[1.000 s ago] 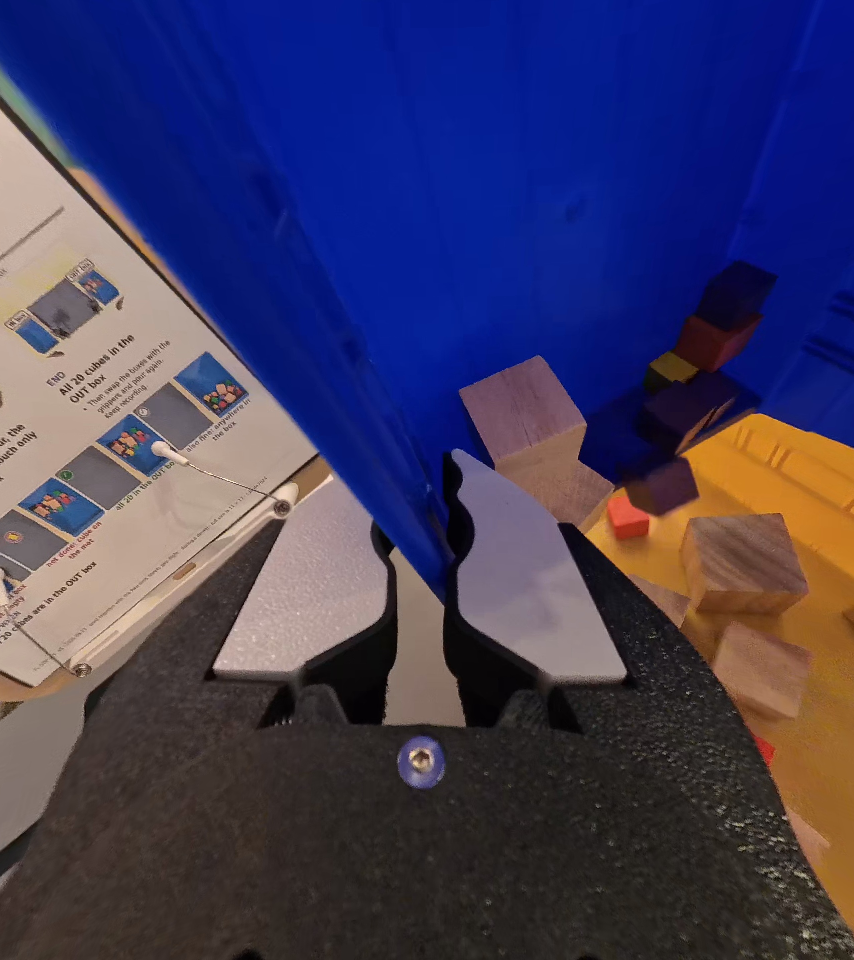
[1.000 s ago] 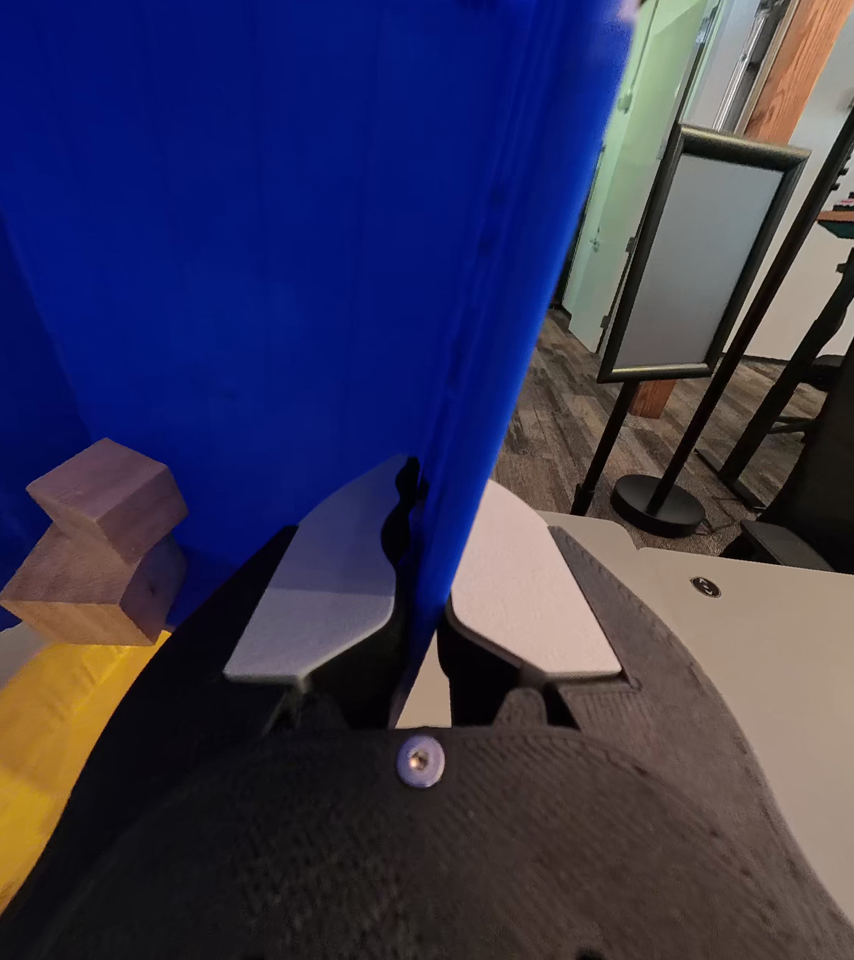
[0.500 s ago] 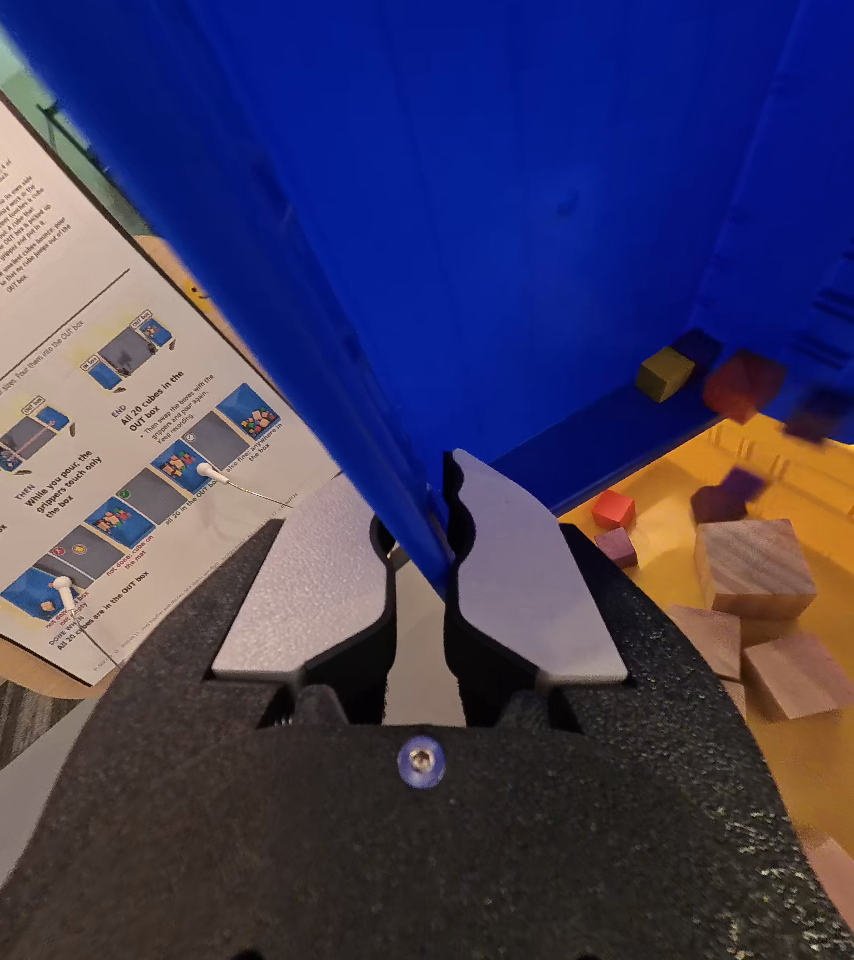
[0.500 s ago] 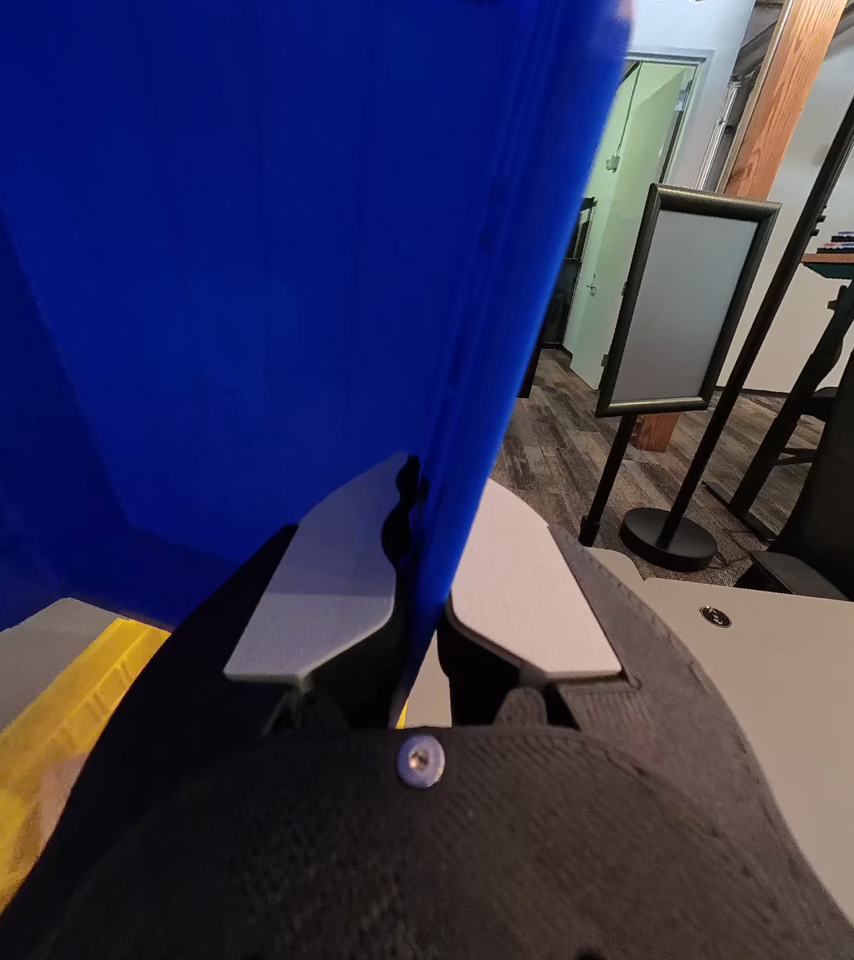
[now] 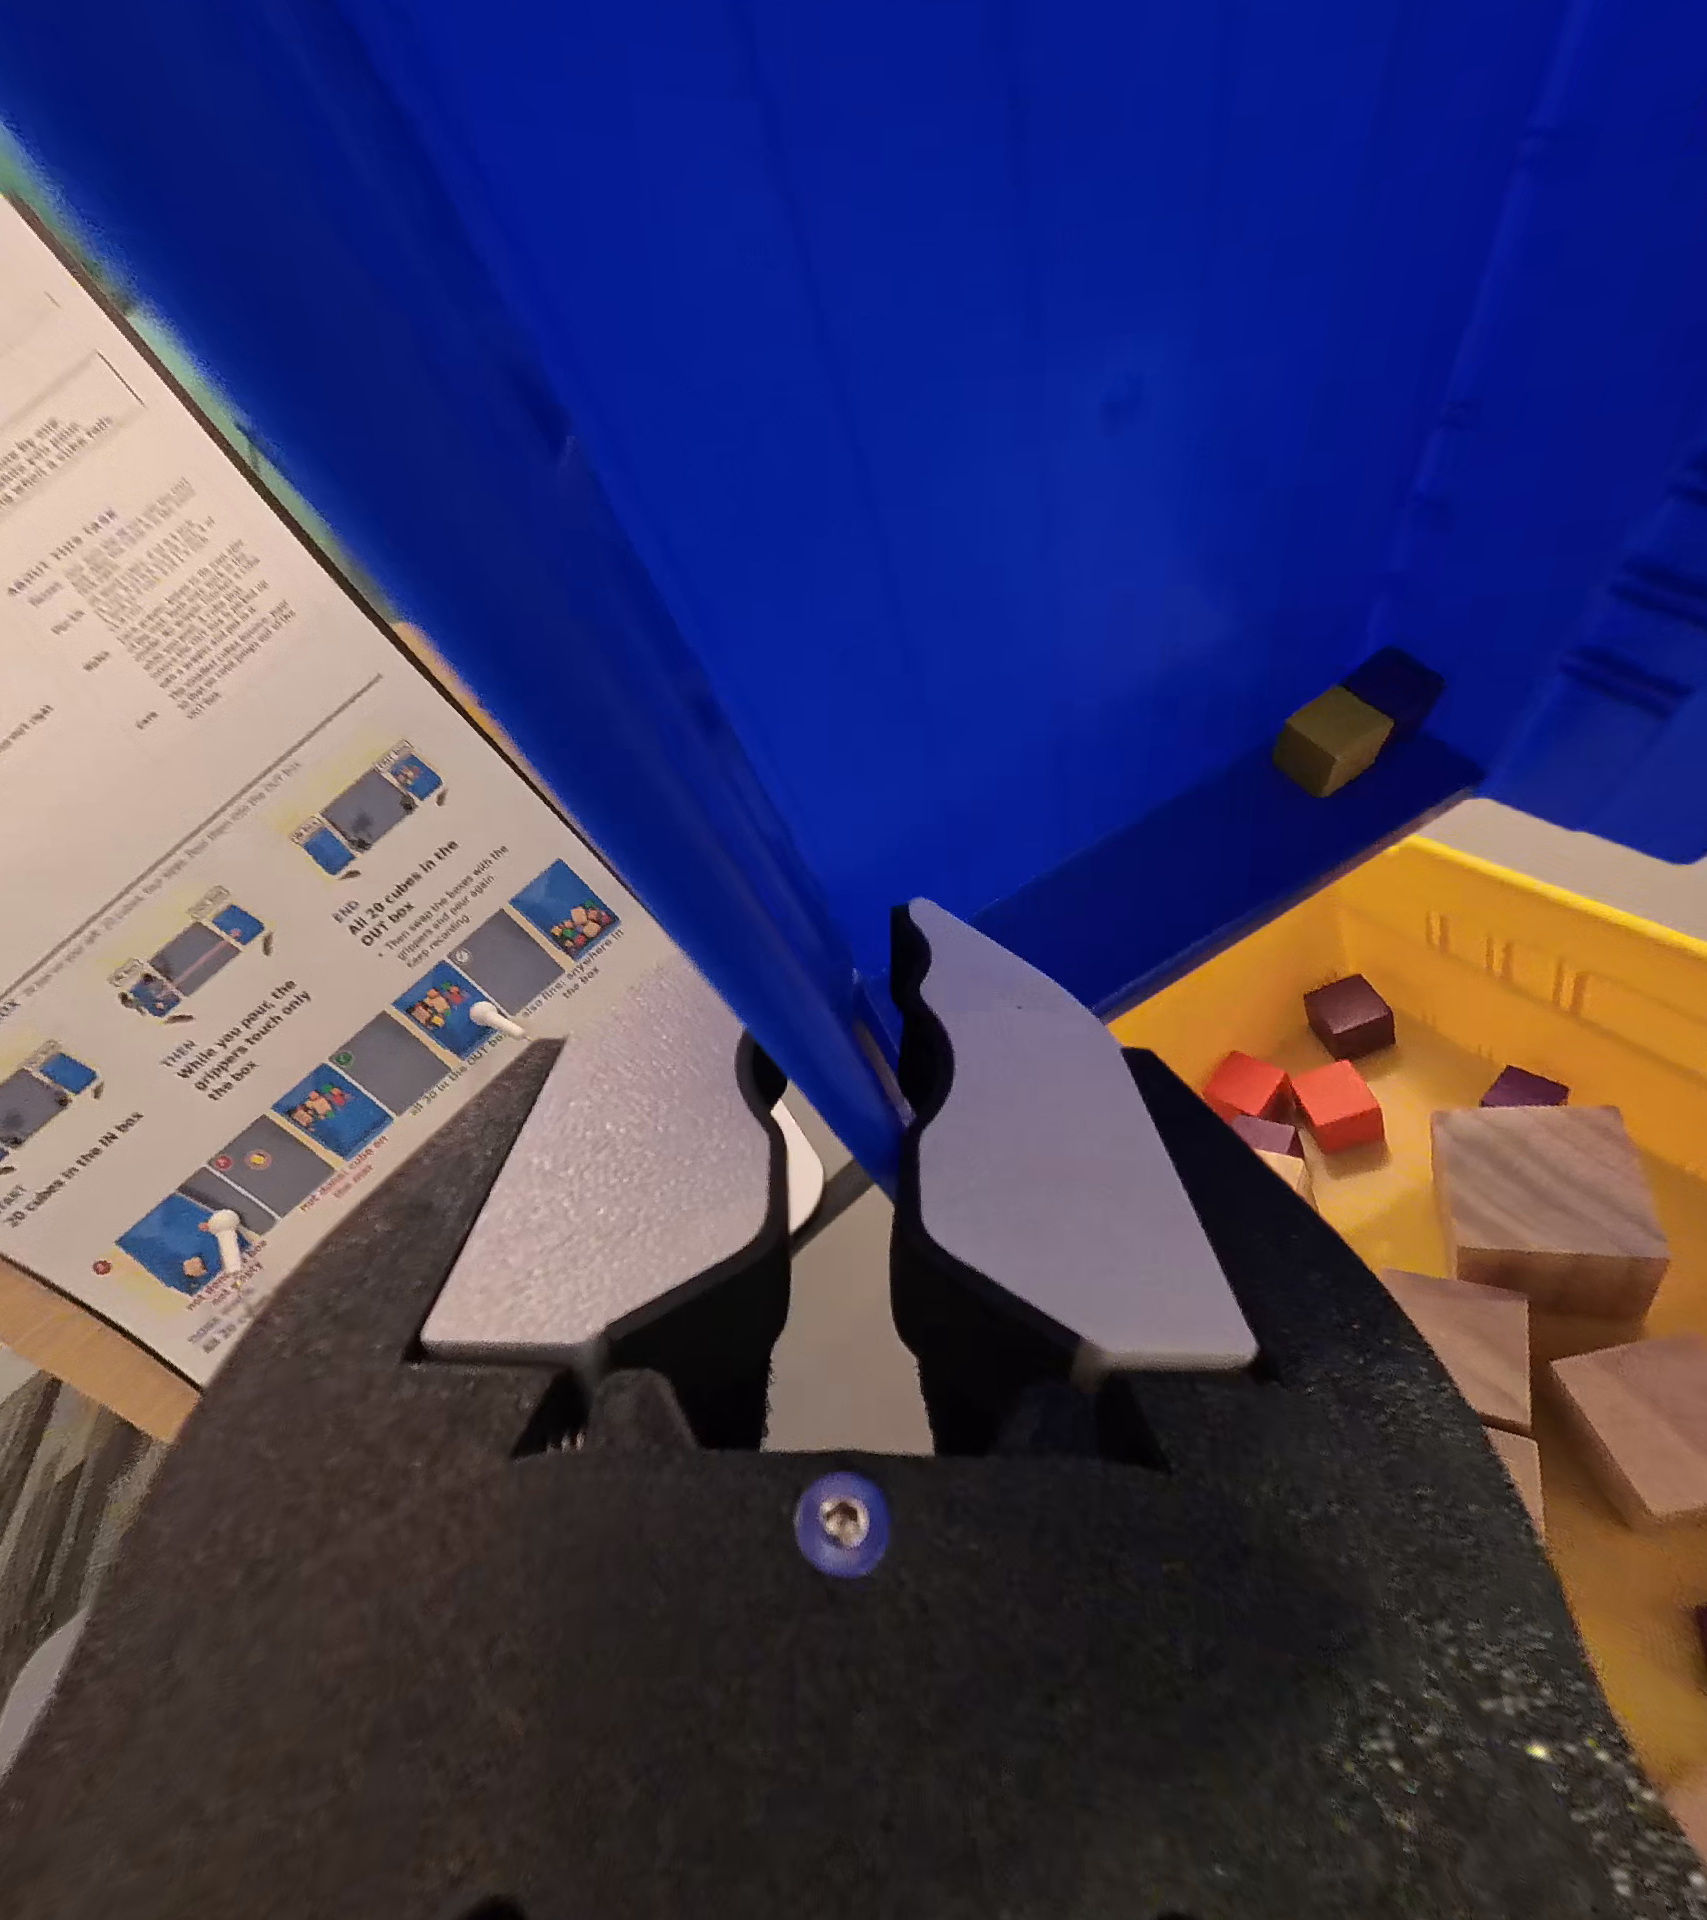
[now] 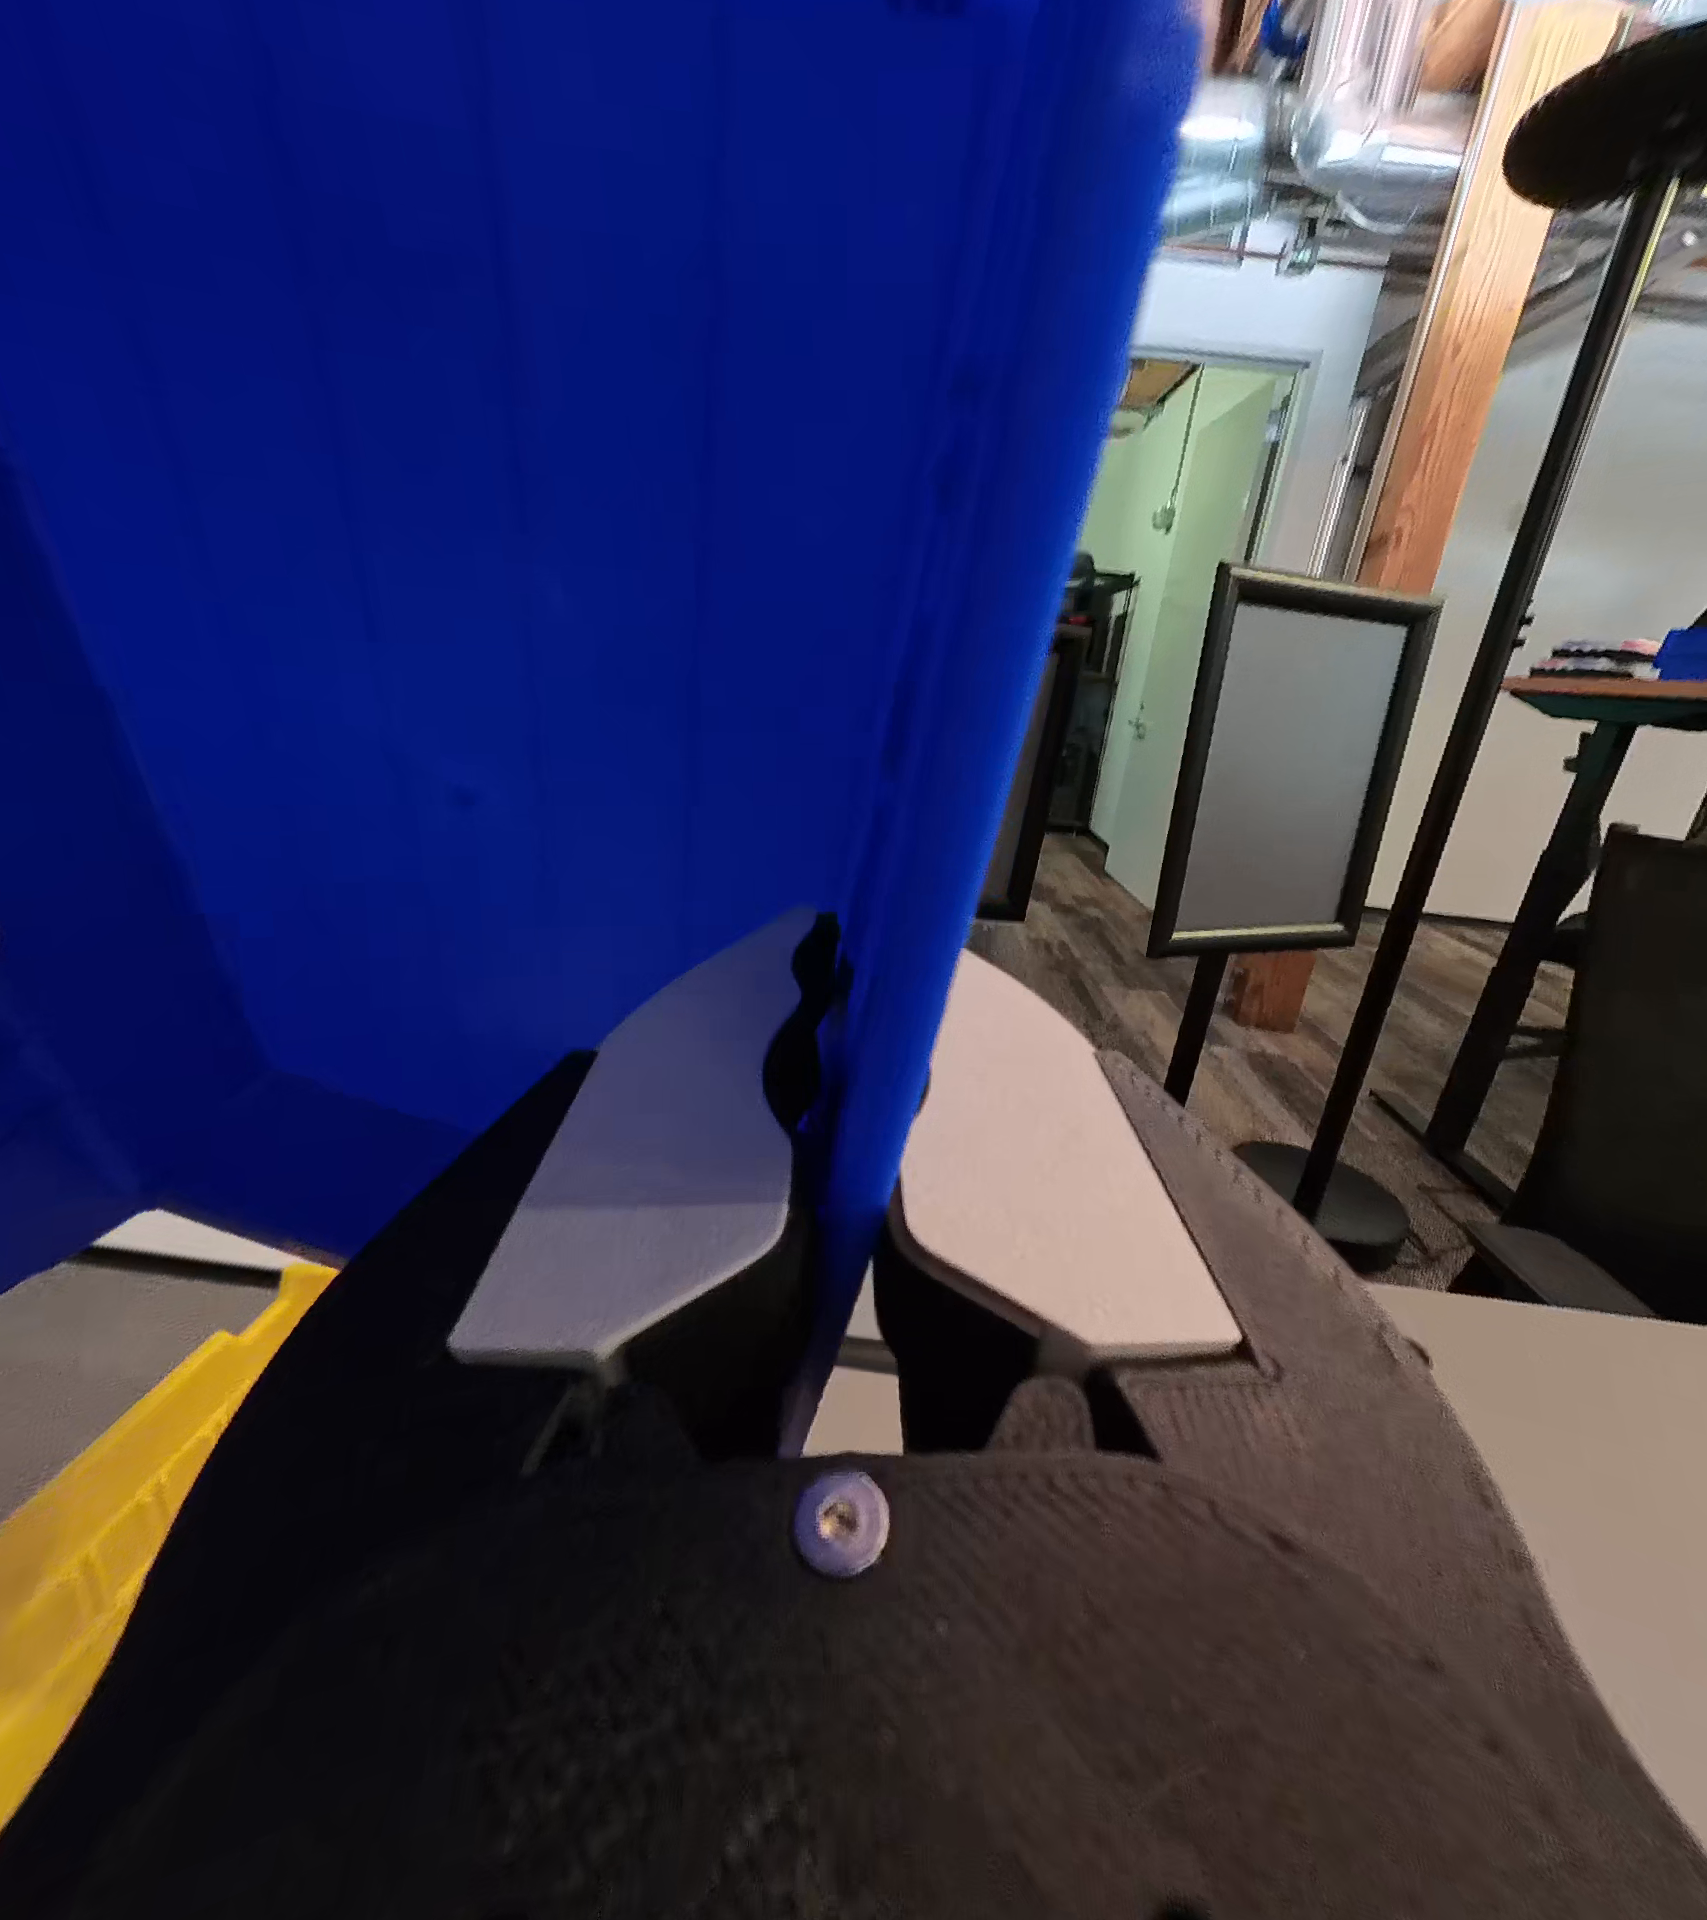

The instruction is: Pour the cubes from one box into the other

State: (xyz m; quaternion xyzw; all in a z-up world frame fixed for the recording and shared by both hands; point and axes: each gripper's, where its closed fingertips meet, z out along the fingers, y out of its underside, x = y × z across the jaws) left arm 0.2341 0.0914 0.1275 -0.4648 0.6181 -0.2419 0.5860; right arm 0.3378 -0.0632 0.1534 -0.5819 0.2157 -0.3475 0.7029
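The blue box (image 5: 1036,416) is tipped up steeply, its open mouth facing down toward the yellow box (image 5: 1555,935), so that whatever is inside slides out by its own weight. It rises straight ahead of both grippers and fills most of each view. The left gripper (image 5: 833,1049) is clamped on one side wall of the blue box, the wall pinched between its two fingers; the right gripper (image 6: 864,1049) is clamped the same way on the opposite wall. Holding both sides keeps the box steady and lets it be tilted evenly.

Ahead and to the right of the left gripper, a small olive cube (image 5: 1332,740) sits caught on the lower lip of the blue box, with a dark cube (image 5: 1394,686) touching it just behind. These two seem stuck, so the pour is probably nearly done but not finished; a steeper tilt or a shake may be needed.

Below and to the right, the yellow box holds the poured cubes: big wooden blocks (image 5: 1545,1205), red cubes (image 5: 1337,1107) and purple ones. To the left of the left gripper stands an instruction sheet (image 5: 153,831). A grey table (image 6: 1607,1507) lies under the right gripper.
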